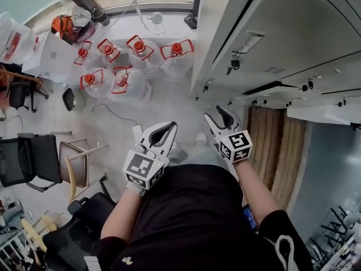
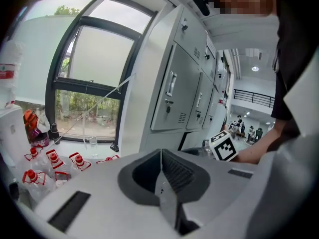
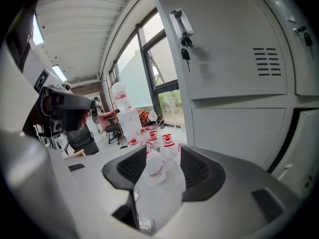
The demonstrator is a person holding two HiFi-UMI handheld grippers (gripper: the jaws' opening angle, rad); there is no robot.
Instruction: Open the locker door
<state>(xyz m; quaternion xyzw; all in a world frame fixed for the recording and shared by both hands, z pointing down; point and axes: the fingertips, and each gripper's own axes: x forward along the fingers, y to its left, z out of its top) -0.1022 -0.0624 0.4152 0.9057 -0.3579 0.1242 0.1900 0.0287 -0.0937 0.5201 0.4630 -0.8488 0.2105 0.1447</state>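
Matt painted metal, clear plastic, brown wood.
The pale grey painted-metal locker doors (image 3: pixel 234 59) looked smooth and matt. The clear plastic water jugs with red caps (image 1: pixel 141 52) gleamed on the smooth grey floor (image 1: pixel 163 103). Brown planks (image 1: pixel 276 145) showed wood grain. The white plastic left gripper (image 2: pixel 160 156) and right gripper (image 3: pixel 162 153) were matt, their dark jaws ribbed.

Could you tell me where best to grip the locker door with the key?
The narrow upright handle above the key, near the locker door's window-side edge; it stands proud of the flat panel. Probably come head-on, jaws either side.
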